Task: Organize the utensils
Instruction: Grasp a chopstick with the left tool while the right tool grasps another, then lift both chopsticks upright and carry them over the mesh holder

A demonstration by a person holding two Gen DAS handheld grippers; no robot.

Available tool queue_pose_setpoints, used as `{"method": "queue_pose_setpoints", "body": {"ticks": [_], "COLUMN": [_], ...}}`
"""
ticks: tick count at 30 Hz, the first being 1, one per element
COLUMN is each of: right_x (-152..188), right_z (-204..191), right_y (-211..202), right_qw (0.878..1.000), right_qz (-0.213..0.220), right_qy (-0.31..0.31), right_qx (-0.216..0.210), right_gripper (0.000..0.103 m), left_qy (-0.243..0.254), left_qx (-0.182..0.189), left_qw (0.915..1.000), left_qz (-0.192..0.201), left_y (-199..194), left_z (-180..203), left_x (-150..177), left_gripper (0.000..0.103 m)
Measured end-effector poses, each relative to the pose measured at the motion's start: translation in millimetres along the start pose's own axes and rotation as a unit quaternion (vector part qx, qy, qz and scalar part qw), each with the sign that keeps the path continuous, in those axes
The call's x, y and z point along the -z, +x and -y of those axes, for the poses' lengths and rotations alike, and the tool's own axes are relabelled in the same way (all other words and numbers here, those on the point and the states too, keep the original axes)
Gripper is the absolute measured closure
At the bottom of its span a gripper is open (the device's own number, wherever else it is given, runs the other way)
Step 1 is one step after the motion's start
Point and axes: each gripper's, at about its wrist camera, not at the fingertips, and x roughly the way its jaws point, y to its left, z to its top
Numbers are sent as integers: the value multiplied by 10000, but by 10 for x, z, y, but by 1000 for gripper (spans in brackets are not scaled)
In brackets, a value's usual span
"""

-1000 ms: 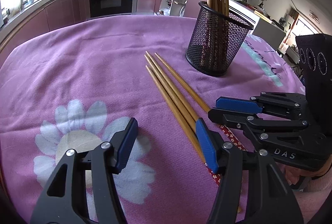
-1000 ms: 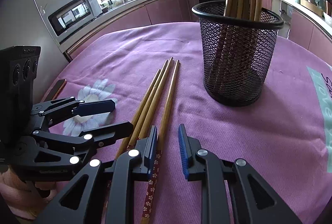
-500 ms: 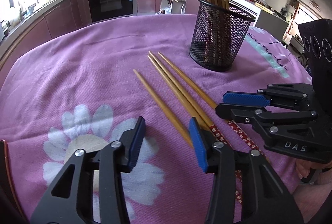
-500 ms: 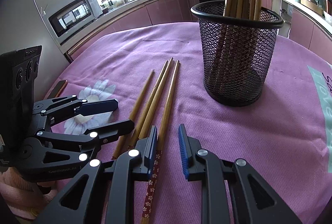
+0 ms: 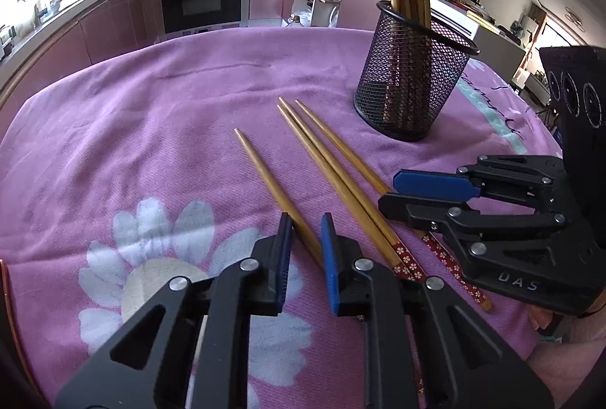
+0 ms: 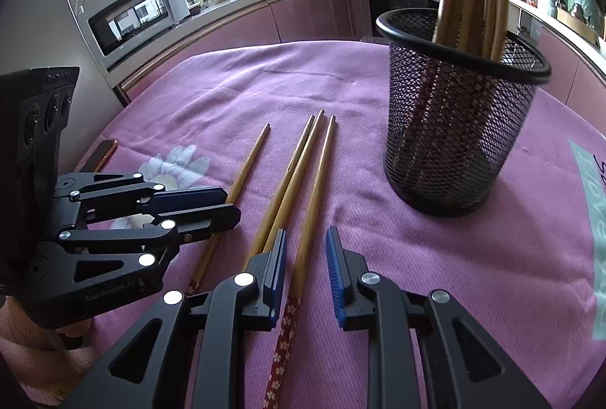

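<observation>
- Four chopsticks [image 5: 325, 163] lie loose on the purple cloth [image 5: 151, 113], still to be put away.
- The left gripper [image 5: 306, 250], jaws just narrowing, brackets the lone chopstick [image 5: 265, 174]; contact cannot be told.
- The right gripper [image 6: 305, 269] is narrow around another.
- Nearby, the mesh cup [image 5: 409, 83] already holds several chopsticks upright.

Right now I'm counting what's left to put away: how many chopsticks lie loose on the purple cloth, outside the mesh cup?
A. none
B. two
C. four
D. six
C: one chopstick lies apart between the left tool's fingers, and three more lie side by side next to it; the rest stand in the mesh cup.
</observation>
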Motion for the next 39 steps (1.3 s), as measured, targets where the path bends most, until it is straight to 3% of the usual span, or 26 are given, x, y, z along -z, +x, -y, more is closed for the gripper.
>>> {"method": "queue_pose_setpoints", "body": {"ticks": [9, 14, 22, 39], "right_x": [-98, -119, -92, -59], "right_z": [-65, -32, 27, 90], "right_y": [101, 113, 55, -355], "right_qw": [9991, 9994, 9998, 9974], "right_qz": [6, 18, 75, 579], "right_qy": [-261, -167, -4, 245], "right_qx": [325, 311, 163, -342], "right_gripper": [84, 95, 98, 98], "left_qy": [-70, -189, -410, -556], "left_qx": [-88, -155, -120, 503], "left_qw": [9999, 9997, 9990, 9962], "left_qz": [17, 52, 94, 449], "left_y": [43, 42, 3, -374], "left_z": [13, 3, -53, -39], "left_x": [-38, -39, -21, -88], "left_gripper": [87, 91, 95, 95]}}
